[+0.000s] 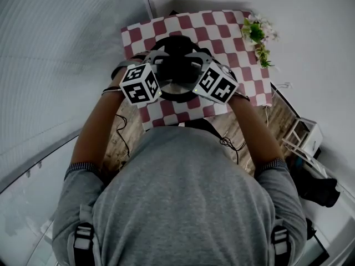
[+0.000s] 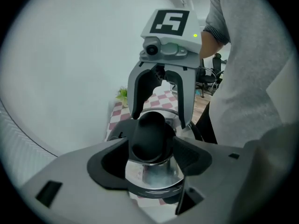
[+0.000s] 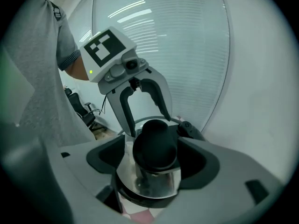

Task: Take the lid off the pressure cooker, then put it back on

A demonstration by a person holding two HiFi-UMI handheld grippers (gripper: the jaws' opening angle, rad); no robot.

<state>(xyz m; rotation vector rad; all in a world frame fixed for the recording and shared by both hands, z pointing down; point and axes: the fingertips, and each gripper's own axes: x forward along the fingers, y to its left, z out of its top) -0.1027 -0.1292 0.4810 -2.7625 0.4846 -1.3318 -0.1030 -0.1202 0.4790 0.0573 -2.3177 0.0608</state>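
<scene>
Pressure cooker (image 1: 178,65) on checkered surface (image 1: 233,32), flanked on both sides.
Left tool (image 2: 149,160) gapes wide around the left handle (image 2: 149,132), right tool (image 3: 150,158) around the right handle (image 3: 155,143); neither clamps.

Cloth (image 1: 222,26) is showing a red-and-white check pattern. Cooker (image 1: 178,65) is presenting a polished steel body and black handles (image 2: 149,136). Left gripper (image 2: 152,148) and right gripper (image 3: 155,153) are both showing grey shells with black pads. Their cubes (image 1: 140,84) are carrying black square markers on white. A small green light (image 2: 195,35) is glowing on each gripper's housing. Plant (image 1: 256,35) is showing green leaves and pale blossoms. Shirt (image 1: 183,193) is reading plain grey, with darker banded cuffs. Floor (image 1: 283,115) is showing brown wood grain. Walls (image 1: 66,37) are appearing off-white.
</scene>
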